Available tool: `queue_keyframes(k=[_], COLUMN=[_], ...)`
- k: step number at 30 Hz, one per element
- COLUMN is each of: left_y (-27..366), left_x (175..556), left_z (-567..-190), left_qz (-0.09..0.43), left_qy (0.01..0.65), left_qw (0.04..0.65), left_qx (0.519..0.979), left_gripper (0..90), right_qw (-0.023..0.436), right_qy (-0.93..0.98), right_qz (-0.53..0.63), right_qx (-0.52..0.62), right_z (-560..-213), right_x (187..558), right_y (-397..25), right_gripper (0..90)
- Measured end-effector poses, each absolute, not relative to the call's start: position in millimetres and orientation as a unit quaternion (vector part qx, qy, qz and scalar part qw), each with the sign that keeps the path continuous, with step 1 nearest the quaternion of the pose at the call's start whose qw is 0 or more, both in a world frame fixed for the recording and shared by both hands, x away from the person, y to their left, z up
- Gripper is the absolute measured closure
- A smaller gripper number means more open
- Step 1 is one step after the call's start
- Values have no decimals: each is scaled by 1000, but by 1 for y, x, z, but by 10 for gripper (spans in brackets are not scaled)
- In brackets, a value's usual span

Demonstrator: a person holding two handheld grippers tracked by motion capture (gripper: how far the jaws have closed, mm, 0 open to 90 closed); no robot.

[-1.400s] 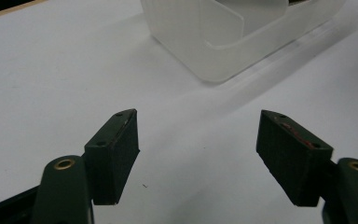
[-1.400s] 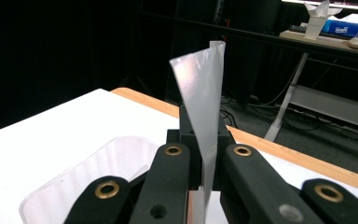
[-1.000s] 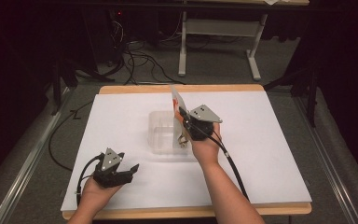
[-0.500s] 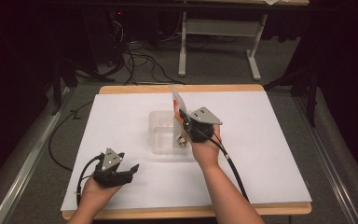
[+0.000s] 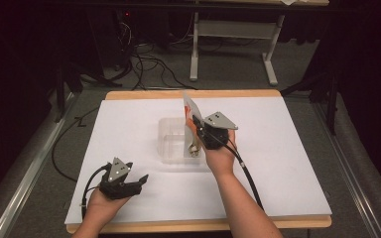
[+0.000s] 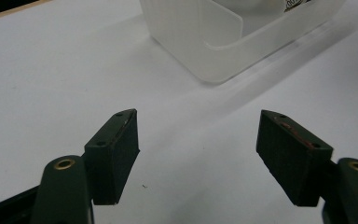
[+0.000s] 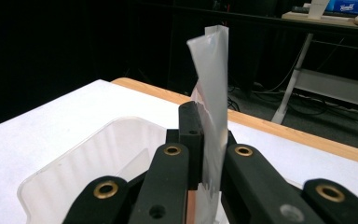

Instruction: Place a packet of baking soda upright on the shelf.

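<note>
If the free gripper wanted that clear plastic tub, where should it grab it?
Probably the near rim of the clear tub, coming from the person's side. The wall there is thin and upright, so the open left gripper could straddle it. The right gripper holds a packet above the tub.

A white board (image 5: 287, 163) with a pale wooden edge (image 5: 193, 94) lies on grey carpet (image 5: 44, 148) in a dark room. Beyond it stands a light metal table frame (image 5: 233, 29) on splayed feet, with black cables (image 5: 144, 64) tangled on the floor beside it. Metal rails (image 5: 20, 183) run along both sides.
</note>
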State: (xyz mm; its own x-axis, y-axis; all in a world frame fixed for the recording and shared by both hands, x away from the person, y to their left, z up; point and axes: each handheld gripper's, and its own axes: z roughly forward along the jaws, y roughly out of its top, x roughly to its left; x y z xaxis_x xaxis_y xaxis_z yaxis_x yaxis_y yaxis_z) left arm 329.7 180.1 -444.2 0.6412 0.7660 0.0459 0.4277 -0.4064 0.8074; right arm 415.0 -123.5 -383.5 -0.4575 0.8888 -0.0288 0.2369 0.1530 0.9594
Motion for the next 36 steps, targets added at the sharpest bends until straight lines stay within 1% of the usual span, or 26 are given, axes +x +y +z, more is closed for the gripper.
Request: queue_keyframes(k=[15,31,36], left_y=[180,178,178], left_x=[330,330,330], left_z=[-444,-445,-445], left_qz=[211,211,211], left_qy=[367,365,365], left_qw=[402,400,401], left_qx=[812,814,813], left_gripper=[302,302,302], right_qw=[322,314,313], right_qy=[685,700,701], right_qz=[512,501,499], right_qx=[406,400,402], right_z=[-393,-417,-418], right_x=[401,391,390], right_y=[-120,-117,-117], right_gripper=[897,896,890])
